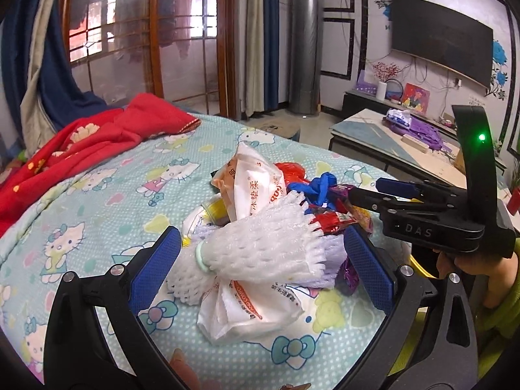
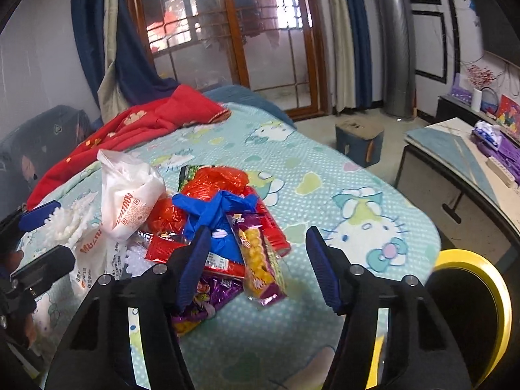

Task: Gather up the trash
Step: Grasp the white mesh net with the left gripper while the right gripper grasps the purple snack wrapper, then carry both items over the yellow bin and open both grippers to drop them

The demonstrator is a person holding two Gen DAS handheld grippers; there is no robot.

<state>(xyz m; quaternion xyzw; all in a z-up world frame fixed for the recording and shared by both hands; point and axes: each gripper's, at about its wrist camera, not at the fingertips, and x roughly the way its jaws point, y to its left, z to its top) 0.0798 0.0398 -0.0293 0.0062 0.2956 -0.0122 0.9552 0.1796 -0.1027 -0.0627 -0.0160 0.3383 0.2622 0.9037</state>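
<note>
A pile of trash lies on the Hello Kitty bedsheet (image 1: 97,201): a white foam fruit net (image 1: 260,243), white plastic bags (image 1: 256,188), a blue glove (image 2: 217,211), red wrappers (image 2: 211,178) and a yellow snack packet (image 2: 260,260). My left gripper (image 1: 260,260) is open, its blue pads on either side of the foam net. My right gripper (image 2: 256,266) is open above the snack packet and wrappers; it also shows in the left wrist view (image 1: 383,191). The left gripper shows at the left edge of the right wrist view (image 2: 39,227).
A red blanket (image 1: 81,143) lies at the bed's far left. A yellow-rimmed black bin (image 2: 468,308) stands by the bed at the right. A low TV cabinet (image 1: 390,143) with clutter and a small blue stool (image 2: 357,143) stand on the floor beyond.
</note>
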